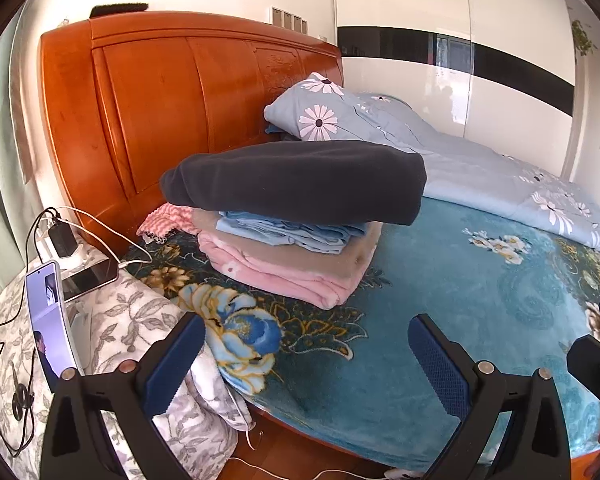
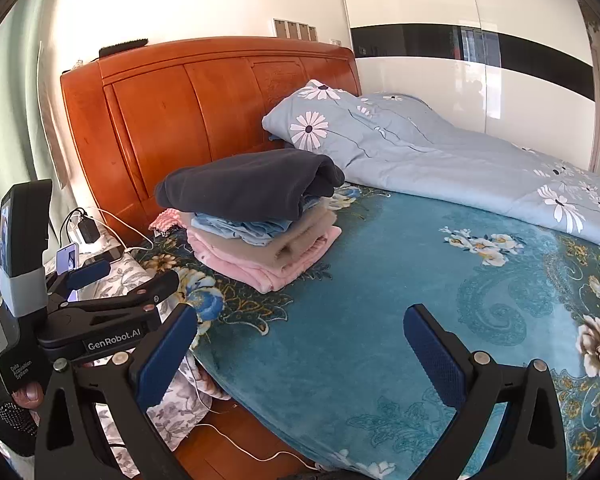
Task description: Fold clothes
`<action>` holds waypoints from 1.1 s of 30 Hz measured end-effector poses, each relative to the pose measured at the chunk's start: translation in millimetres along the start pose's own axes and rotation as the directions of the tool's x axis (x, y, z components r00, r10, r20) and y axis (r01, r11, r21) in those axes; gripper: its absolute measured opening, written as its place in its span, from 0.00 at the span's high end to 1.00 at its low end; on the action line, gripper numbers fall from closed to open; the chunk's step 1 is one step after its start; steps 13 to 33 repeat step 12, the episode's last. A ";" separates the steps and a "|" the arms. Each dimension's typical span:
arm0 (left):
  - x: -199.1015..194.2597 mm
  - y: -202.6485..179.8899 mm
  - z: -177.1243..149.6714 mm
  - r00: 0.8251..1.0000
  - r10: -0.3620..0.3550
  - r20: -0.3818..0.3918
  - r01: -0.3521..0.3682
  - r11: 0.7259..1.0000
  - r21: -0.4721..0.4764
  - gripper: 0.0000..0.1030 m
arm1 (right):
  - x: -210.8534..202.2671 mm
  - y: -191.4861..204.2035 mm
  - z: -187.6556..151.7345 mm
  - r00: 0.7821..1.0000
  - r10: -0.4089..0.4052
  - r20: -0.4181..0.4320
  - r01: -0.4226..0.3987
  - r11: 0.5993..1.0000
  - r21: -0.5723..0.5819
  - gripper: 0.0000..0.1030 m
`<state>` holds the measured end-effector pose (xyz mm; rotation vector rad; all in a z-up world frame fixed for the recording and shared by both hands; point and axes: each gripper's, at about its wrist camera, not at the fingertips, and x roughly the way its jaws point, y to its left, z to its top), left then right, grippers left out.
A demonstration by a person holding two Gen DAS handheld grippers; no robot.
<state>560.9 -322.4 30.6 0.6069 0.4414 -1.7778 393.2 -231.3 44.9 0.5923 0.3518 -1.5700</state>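
1. In the left wrist view, the left gripper [image 1: 306, 356] had its two blue pads spread wide apart with nothing between them. It hung over the near edge of the bed [image 1: 440, 280], which had a teal flowered blanket on it.
2. The pile of folded clothes [image 1: 292, 236] sat on the bed near the orange wooden headboard [image 1: 160, 112]. A dark navy garment [image 1: 300, 180] lay on top. Under it were a light blue piece, a tan piece and a pink piece at the bottom.
3. A pale blue quilt [image 1: 460, 164] with white daisies lay behind the pile. A phone [image 1: 50, 320] stood on a side table to the left, next to some cables.
4. In the right wrist view, the right gripper [image 2: 300, 350] was also wide open and empty, above the teal blanket.
5. The pile of clothes [image 2: 260, 236] was farther up the bed, well apart from the pads, with the navy garment [image 2: 248, 188] on top.
6. The left gripper [image 2: 136, 278] showed at the left side, held by a hand [image 2: 26, 394]. From this side I could not tell how its jaws stood.
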 end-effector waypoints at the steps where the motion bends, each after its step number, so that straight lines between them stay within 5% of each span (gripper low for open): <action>1: 0.2 -0.9 0.0 1.000 -0.001 -0.003 0.001 1.000 0.002 0.00 | 0.0 -0.4 0.0 1.000 0.000 -0.001 0.000 1.000 0.001 0.00; 33: 4.2 -5.0 -2.6 1.000 -0.010 -0.027 0.011 1.000 0.012 0.00 | 2.0 -4.5 -2.6 1.000 -0.003 -0.023 0.003 1.000 0.002 0.00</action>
